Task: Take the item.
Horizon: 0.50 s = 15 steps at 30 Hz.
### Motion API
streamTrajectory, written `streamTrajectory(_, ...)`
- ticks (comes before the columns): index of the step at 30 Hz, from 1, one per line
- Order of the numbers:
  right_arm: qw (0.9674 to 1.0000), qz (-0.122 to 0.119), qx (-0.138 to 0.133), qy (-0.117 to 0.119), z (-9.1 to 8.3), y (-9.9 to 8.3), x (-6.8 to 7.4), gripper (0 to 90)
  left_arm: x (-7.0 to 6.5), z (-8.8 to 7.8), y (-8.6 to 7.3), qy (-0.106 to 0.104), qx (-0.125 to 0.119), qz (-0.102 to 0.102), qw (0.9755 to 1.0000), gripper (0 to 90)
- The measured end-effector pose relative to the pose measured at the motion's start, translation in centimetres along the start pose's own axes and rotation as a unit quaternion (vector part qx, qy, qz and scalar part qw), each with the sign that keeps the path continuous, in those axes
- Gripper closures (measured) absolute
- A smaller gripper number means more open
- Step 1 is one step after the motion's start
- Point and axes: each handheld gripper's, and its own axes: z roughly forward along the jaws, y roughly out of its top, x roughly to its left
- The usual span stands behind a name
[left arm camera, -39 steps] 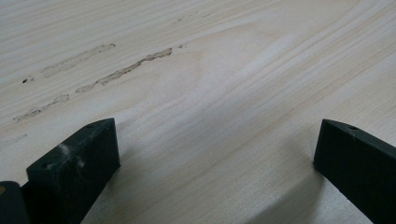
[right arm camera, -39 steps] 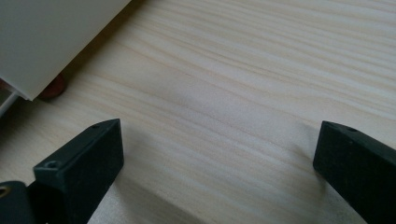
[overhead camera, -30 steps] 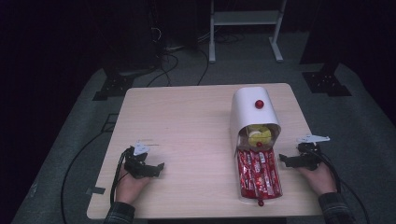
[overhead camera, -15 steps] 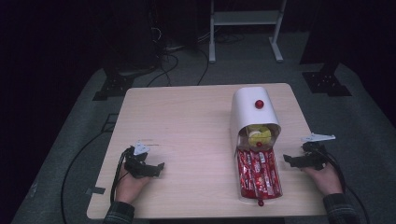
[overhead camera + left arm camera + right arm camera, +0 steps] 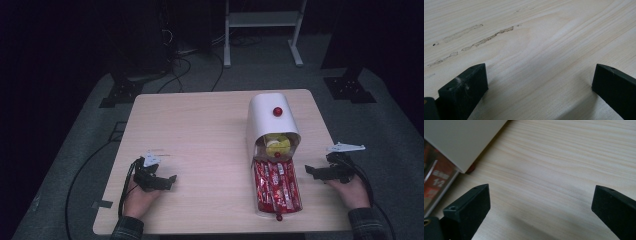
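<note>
- A wooden table [image 5: 200, 130] is seen on a grey floor [image 5: 75, 165].
- A white stand [image 5: 262, 20] is seen behind it.
- Black cables [image 5: 187, 65] are laid nearby.

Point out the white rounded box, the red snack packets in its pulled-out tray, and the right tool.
White rounded box [image 5: 265, 116], high view, on its curved top.
Red snack packets [image 5: 276, 186], high view, middle of the packets.
Right tool [image 5: 312, 171], high view, between its open jaw tips.
</note>
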Motion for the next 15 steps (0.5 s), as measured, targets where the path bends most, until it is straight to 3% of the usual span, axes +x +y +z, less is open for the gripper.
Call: streamTrajectory(15, 0.9991, 0.001, -0.036, 0.023, -2.3, 0.7, 1.9, 1.5, 0.0, 0.0, 0.0, 0.000, 0.000, 0.000, 1.0000, 0.0)
